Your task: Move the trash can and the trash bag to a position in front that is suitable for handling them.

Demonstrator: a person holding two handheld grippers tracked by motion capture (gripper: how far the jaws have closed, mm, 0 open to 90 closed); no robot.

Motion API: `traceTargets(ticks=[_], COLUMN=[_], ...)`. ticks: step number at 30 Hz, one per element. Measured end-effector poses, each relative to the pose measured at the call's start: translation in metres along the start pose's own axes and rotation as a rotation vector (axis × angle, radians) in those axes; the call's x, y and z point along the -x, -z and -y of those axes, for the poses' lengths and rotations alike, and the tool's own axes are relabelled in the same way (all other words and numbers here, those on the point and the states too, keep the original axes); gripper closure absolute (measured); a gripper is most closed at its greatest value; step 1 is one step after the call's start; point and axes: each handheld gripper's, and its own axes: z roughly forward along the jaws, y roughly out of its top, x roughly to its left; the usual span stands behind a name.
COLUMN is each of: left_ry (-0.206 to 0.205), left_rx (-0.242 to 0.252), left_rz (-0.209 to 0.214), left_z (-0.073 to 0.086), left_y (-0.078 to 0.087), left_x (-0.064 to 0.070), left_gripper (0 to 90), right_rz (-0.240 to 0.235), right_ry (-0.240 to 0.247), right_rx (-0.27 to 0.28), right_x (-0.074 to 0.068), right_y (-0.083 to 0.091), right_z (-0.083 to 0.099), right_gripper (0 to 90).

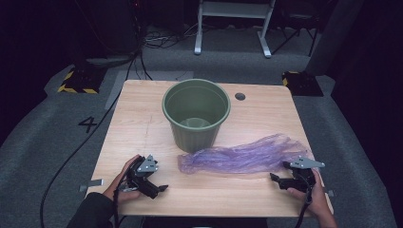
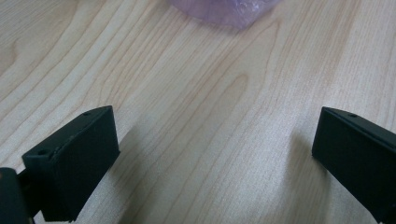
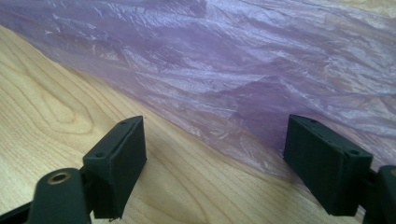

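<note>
A crumpled purple plastic bag lies flat on the wooden table, just in front of a green plastic pot that stands upright and empty. My left gripper rests near the front left, open, pointing at the bag's left end. In the left gripper view the gripper has bare wood between its jaws, and the bag is a short way ahead. My right gripper sits open at the bag's right end. In the right gripper view that gripper is spread along the bag's near edge, apart from it.
A round cable hole is in the table's back right. The table's front edge is close behind both hands. A black cable runs over the grey floor at the left, and a white frame stands beyond the table.
</note>
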Motion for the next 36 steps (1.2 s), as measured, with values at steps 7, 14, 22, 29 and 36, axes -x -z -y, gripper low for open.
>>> traceTargets(ticks=[7,14,22,29,36], left_ry=[0.009,0.019,0.021,0.022,0.021], left_rx=[0.001,-0.002,-0.002,0.0,0.0], left_rz=[-0.004,-0.008,-0.009,-0.011,-0.01], left_z=[0.001,0.003,0.003,0.002,0.002], left_y=[0.001,0.002,0.002,0.002,0.002], left_x=[0.002,0.0,0.0,-0.001,-0.001], left_gripper=[0.1,0.0,0.0,0.0,0.0], right_rz=[0.004,0.002,0.036,0.075,0.108], right_ry=[-0.005,0.0,-0.025,-0.027,-0.032], right_rx=[-0.001,0.021,0.066,0.096,0.179], right_x=[0.0,-0.002,0.006,0.009,0.005], right_y=[0.0,0.006,0.023,0.036,0.051], right_z=[0.0,0.004,0.007,0.009,0.0], right_gripper=[19.9,19.9,17.8,17.9,19.6])
